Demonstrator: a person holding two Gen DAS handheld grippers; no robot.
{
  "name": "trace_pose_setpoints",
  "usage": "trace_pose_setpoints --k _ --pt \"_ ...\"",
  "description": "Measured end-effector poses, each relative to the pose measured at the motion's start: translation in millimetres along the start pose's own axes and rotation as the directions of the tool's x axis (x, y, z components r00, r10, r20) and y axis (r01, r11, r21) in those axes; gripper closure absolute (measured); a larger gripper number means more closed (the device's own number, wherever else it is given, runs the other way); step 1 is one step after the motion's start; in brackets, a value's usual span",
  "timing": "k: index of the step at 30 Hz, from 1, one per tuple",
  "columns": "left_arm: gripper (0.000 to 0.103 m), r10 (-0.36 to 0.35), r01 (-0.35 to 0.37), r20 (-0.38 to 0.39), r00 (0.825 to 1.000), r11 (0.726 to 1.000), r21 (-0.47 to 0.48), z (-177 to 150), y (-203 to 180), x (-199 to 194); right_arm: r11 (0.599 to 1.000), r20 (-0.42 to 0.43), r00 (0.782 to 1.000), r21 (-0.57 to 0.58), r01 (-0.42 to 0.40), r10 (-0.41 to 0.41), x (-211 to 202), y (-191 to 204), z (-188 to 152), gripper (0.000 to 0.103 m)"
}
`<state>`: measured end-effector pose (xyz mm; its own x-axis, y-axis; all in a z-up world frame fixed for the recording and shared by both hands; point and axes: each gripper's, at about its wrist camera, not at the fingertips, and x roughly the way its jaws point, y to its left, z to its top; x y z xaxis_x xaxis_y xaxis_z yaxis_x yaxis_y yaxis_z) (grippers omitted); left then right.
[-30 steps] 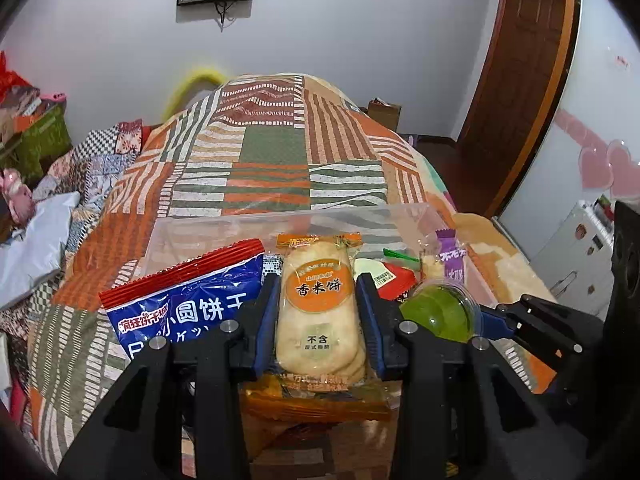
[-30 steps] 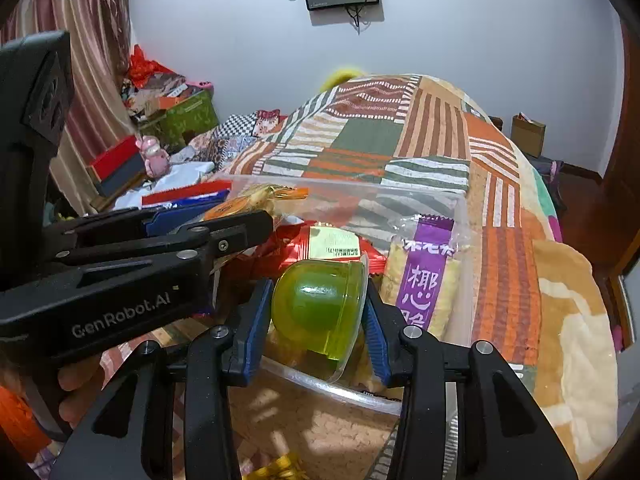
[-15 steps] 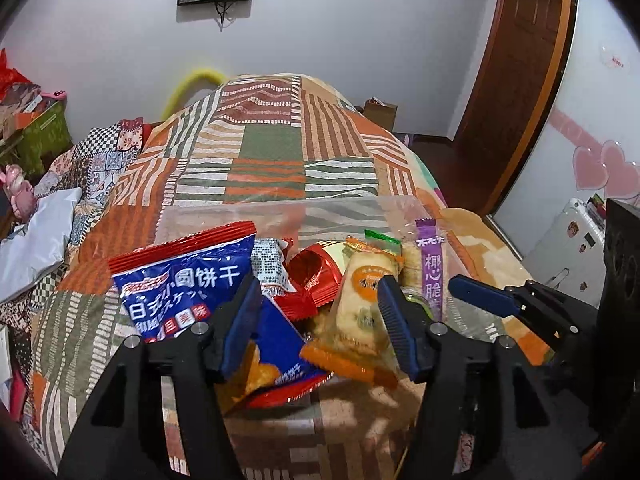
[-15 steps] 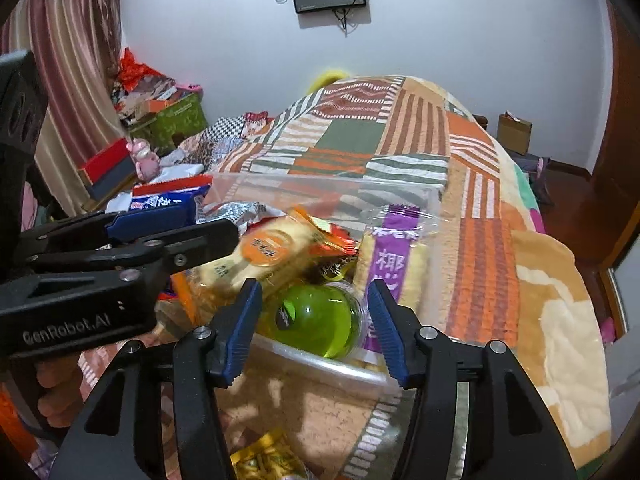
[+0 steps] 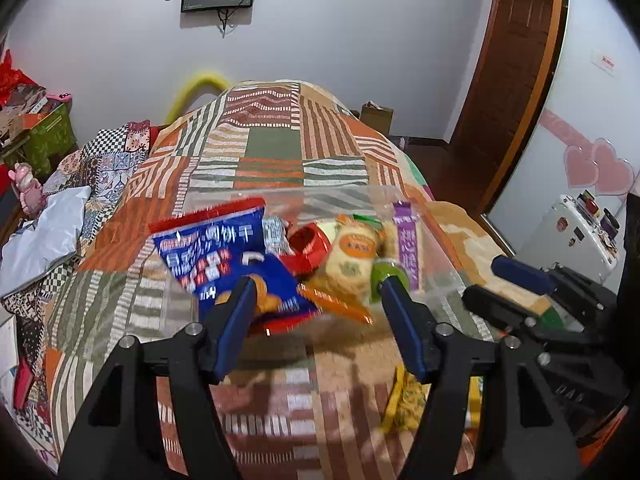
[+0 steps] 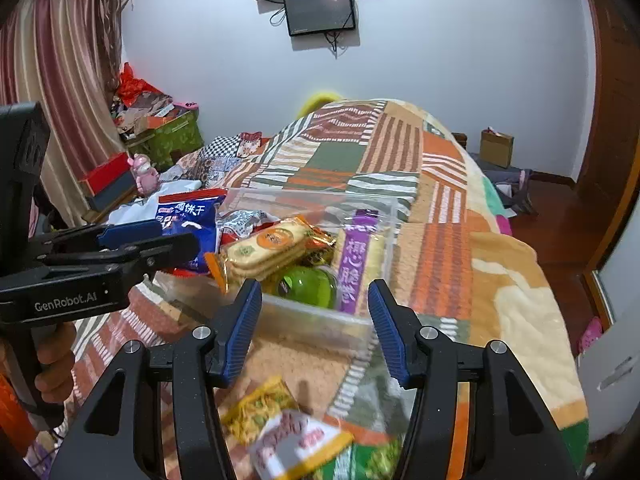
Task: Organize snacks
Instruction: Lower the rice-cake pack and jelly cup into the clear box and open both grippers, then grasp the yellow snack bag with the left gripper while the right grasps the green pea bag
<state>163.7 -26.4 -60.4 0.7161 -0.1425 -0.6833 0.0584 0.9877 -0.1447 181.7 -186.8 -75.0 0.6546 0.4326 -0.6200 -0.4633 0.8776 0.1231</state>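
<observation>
A clear plastic box [image 5: 304, 192] sits on the patchwork bed and holds several snacks. In it lie a blue biscuit bag [image 5: 212, 252], a red pack [image 5: 308, 248], a rice cracker pack [image 5: 352, 256], a green jelly cup [image 5: 384, 276] and a purple pack [image 5: 408, 240]. My left gripper [image 5: 320, 292] hangs just short of the box, its jaws opening with nothing between them. My right gripper [image 6: 314, 292] is open and empty in front of the jelly cup [image 6: 308, 284], which rests in the box beside the rice cracker pack [image 6: 272, 248]. The left gripper [image 6: 152, 240] shows at the left of the right wrist view.
Loose snacks lie on the quilt near me: a yellow pack [image 6: 260, 412], a white and red pack [image 6: 296, 440] and a green one [image 6: 372, 460]. A hand [image 6: 52, 372] holds the left gripper's handle. Clutter and boxes [image 6: 160, 136] stand left of the bed; a white cabinet [image 5: 576, 232] stands right.
Both grippers opened and let go: the rice cracker pack and the jelly cup now lie in the box. Both grippers drew back and rose, so more of the quilt shows.
</observation>
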Motion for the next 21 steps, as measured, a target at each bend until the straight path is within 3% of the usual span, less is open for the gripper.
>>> trace_pose_setpoints --k 11,21 --pt "0.038 -0.040 0.040 -0.087 0.995 0.999 -0.003 -45 -20 3 0.999 -0.028 0.999 0.016 0.034 -0.034 -25 -13 -40 0.047" --pt "0.038 -0.074 0.075 -0.191 0.979 0.997 -0.001 -77 -55 26 0.998 -0.084 0.996 0.053 0.034 -0.030 -32 -34 -75 0.046"
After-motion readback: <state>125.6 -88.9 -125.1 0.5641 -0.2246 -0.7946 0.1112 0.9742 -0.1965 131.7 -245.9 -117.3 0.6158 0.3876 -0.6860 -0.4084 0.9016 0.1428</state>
